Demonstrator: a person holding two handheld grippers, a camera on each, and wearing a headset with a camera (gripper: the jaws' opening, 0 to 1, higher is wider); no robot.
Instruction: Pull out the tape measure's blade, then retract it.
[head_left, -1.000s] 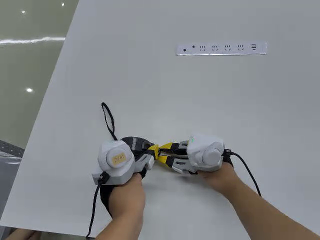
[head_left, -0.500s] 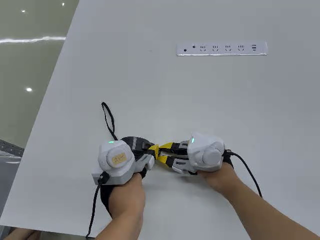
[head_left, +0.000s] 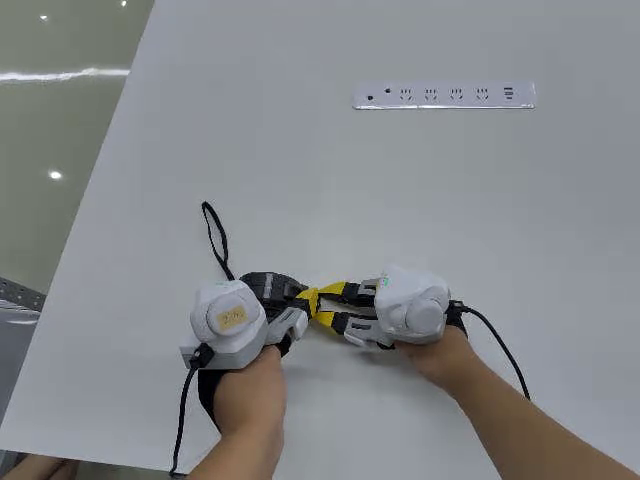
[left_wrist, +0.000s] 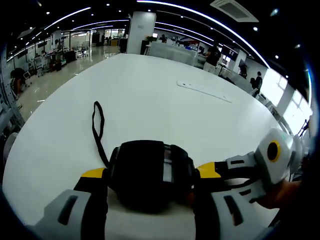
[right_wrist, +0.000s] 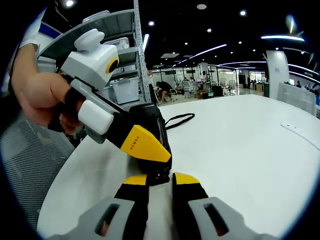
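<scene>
Head view, at the left: a thin black cord loop (head_left: 215, 238) is lying slack on the smooth white bench (head_left: 400, 200), trailing off the tape measure (head_left: 270, 290). From above, the case is reading only as a dark rounded lump half covered by the white housing in my left hand.

My left gripper view is giving the detail: the left gripper (left_wrist: 151, 175) is spread wide, its yellow-tipped black pads (left_wrist: 93, 173) pressing both flanks of the case and clamping it just above the bench. The case is matt black and barrel-shaped, with a pale grey band running across it.

My right gripper view is showing the case's far face, which the other views are hiding: a glossy black side and a yellow wedge-shaped pad of the left gripper lying against it, with my hand (right_wrist: 42, 95) wrapped round the white handle behind.

The right gripper (right_wrist: 160, 179) is pointing at the case's lower corner, its two yellow tips drawn close with a narrow dark gap between them. Something black is sitting at that gap; I cannot tell whether the jaws are pinching it. I am seeing no blade drawn out.

Further right, a flat white power strip (head_left: 443, 96) is lying well apart from the work.
</scene>
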